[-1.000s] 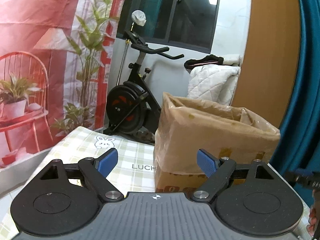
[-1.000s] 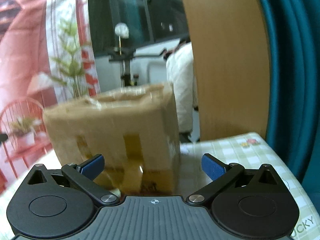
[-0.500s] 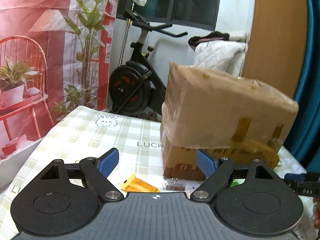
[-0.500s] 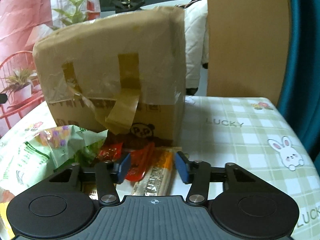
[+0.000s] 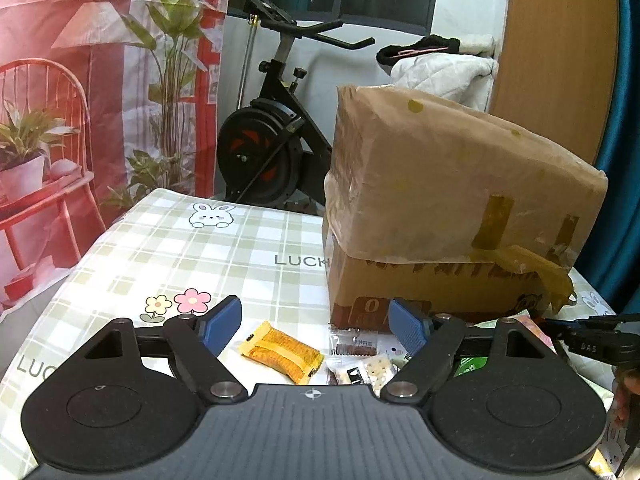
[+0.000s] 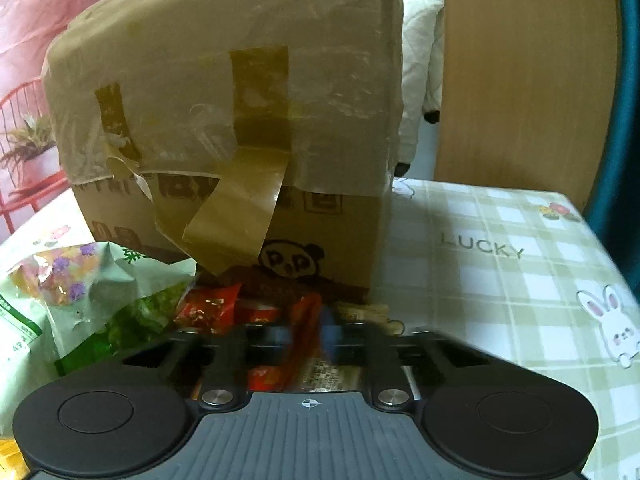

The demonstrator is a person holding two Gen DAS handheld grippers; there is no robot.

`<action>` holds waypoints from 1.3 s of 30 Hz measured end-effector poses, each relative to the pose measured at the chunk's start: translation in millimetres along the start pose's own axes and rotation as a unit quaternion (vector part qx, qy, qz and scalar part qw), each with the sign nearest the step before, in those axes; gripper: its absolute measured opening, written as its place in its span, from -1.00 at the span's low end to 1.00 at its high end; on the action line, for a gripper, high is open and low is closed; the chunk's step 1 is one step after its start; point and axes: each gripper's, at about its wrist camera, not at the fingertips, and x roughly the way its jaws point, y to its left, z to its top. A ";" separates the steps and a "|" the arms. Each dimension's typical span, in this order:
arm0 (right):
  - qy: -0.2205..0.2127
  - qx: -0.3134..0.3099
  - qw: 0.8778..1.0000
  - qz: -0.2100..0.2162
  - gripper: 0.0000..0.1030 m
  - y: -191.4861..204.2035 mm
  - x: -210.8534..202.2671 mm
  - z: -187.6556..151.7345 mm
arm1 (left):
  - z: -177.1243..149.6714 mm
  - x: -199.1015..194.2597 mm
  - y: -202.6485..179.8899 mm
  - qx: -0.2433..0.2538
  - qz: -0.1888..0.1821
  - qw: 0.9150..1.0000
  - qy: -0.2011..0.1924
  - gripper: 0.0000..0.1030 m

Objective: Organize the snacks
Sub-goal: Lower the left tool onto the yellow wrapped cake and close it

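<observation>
- Left hand-held gripper (image 5: 316, 326), lower centre, jaws closing with nothing gripped, above yellow snack (image 5: 281, 351).
- Right hand-held gripper (image 6: 312, 330) clamped on red packet (image 6: 304, 320) before box (image 6: 240, 120).

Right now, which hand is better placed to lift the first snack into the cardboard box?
Right, probably. The right gripper has shut on a thin red snack packet in front of the tape-patched cardboard box. The left gripper, jaws closing, holds nothing; the orange wrapped snack lies loose below it.
</observation>
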 end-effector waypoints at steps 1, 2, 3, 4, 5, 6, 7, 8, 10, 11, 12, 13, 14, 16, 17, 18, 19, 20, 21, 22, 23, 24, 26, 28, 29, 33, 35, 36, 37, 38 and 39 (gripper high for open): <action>-0.003 -0.001 1.000 0.003 -0.96 0.8 -2.8 -0.2 | 0.2 -0.2 -0.3 0.001 0.000 1.000 0.000 0.59; -0.006 -0.004 1.000 0.006 -0.98 1.2 -6.8 -0.2 | 0.6 -0.1 0.0 0.002 0.000 1.000 0.000 0.59; -0.010 -0.004 1.000 0.008 -0.99 1.4 -10.2 -0.2 | 0.7 -0.2 -1.0 0.002 0.001 1.000 0.000 0.58; -0.014 -0.004 1.000 0.010 -0.99 1.3 -14.3 -0.5 | 1.0 -0.5 -1.4 0.002 0.002 1.000 0.000 0.57; -0.019 -0.002 1.000 0.013 -1.00 1.0 -19.8 -0.7 | 1.4 -1.1 -1.5 0.002 0.002 1.000 -0.001 0.57; -0.024 0.000 1.000 0.015 -1.00 0.0 -24.5 -0.4 | 1.6 -1.5 -1.5 0.002 0.002 1.000 -0.001 0.57; -0.028 0.003 0.999 0.017 -1.00 -0.9 -29.6 -0.3 | 2.0 -2.1 -1.2 0.001 0.002 1.000 -0.001 0.57; -0.034 0.007 0.999 0.018 -1.00 -0.9 -35.6 0.6 | 2.1 -2.6 -0.3 0.000 0.001 1.000 0.000 0.57; -0.047 0.016 0.999 0.018 -1.00 -3.6 -46.8 2.1 | 3.6 -3.3 5.0 -0.012 -0.002 1.000 0.002 0.57; -0.054 0.023 0.998 0.017 -1.00 -5.4 -53.6 3.4 | 5.1 -4.0 10.0 -0.022 -0.002 1.000 0.004 0.55; -0.060 0.029 0.998 0.018 -1.00 -8.6 -60.3 4.2 | 6.4 -5.3 14.9 -0.032 0.000 0.999 0.005 0.50; -0.066 0.034 0.997 0.016 -1.00 -10.3 -65.3 5.4 | 9.0 -7.1 21.6 -0.045 0.003 0.999 0.004 0.46; -0.074 0.038 0.996 0.013 -1.00 -11.8 -72.4 6.0 | 12.0 -9.6 29.5 -0.058 0.009 0.998 0.002 0.43; -0.083 0.045 0.995 0.009 -1.00 -14.3 -80.0 6.5 | 18.6 -12.8 42.5 -0.079 0.030 0.996 -0.002 0.41; -0.088 0.049 0.995 0.007 -1.00 -15.9 -82.7 6.8 | 21.4 -13.0 47.8 -0.087 0.040 0.995 -0.004 0.41; -0.091 0.052 0.994 0.005 -0.99 -16.9 -84.7 6.6 | 23.7 -11.7 51.1 -0.091 0.046 0.995 -0.003 0.41; -0.094 0.056 0.994 0.004 -0.99 -17.6 -86.5 6.4 | 25.1 -9.1 52.5 -0.091 0.049 0.995 -0.001 0.41; -0.096 0.060 0.994 0.003 -0.99 -18.3 -87.1 5.8 | 24.8 -3.9 51.9 -0.088 0.050 0.995 0.004 0.41; -0.097 0.064 0.993 0.001 -0.99 -18.8 -87.4 4.8 | 24.2 1.1 49.5 -0.084 0.050 0.995 0.010 0.40; -0.099 0.066 0.993 -0.001 -0.99 -19.1 -86.9 3.6 | 21.6 8.7 46.1 -0.082 0.046 0.995 0.021 0.38; -0.100 0.067 0.993 -0.003 -0.99 -18.2 -86.3 3.4 | 18.1 16.6 43.3 -0.083 0.039 0.995 0.032 0.37; -0.101 0.068 0.993 -0.005 -0.99 -17.8 -86.0 2.6 | 13.9 23.4 41.9 -0.088 0.031 0.995 0.044 0.32; -0.099 0.068 0.993 -0.002 -1.00 -17.8 -83.8 2.0 | 2.7 44.1 37.6 -0.106 0.012 0.991 0.078 0.30; -0.097 0.071 0.993 0.001 -1.00 -19.7 -83.0 2.1 | -4.9 61.6 36.0 -0.121 0.003 0.987 0.105 0.28; -0.095 0.074 0.993 0.004 -1.00 -20.9 -82.5 2.4 | -6.9 68.4 34.0 -0.122 0.004 0.986 0.112 0.28; -0.096 0.078 0.992 0.003 -0.99 -23.9 -81.7 3.2 | -8.2 93.3 32.7 -0.110 0.039 0.986 0.116 0.28; -0.097 0.081 0.992 0.005 -0.99 -24.3 -82.1 3.2 | -8.7 104.1 34.6 -0.112 0.055 0.985 0.118 0.28; -0.097 0.083 0.992 0.007 -0.99 -24.5 -82.3 3.1 | -8.8 108.9 35.3 -0.110 0.061 0.985 0.121 0.28; -0.097 0.084 0.992 0.009 -0.99 -24.7 -82.5 2.7 | -9.2 113.9 34.6 -0.105 0.066 0.985 0.122 0.28; -0.097 0.085 0.992 0.010 -0.99 -25.0 -82.1 2.8 | -9.8 117.1 33.1 -0.101 0.070 0.985 0.123 0.28; -0.097 0.086 0.991 0.011 -0.99 -25.2 -81.7 2.8 | -10.9 121.3 31.4 -0.098 0.074 0.985 0.125 0.28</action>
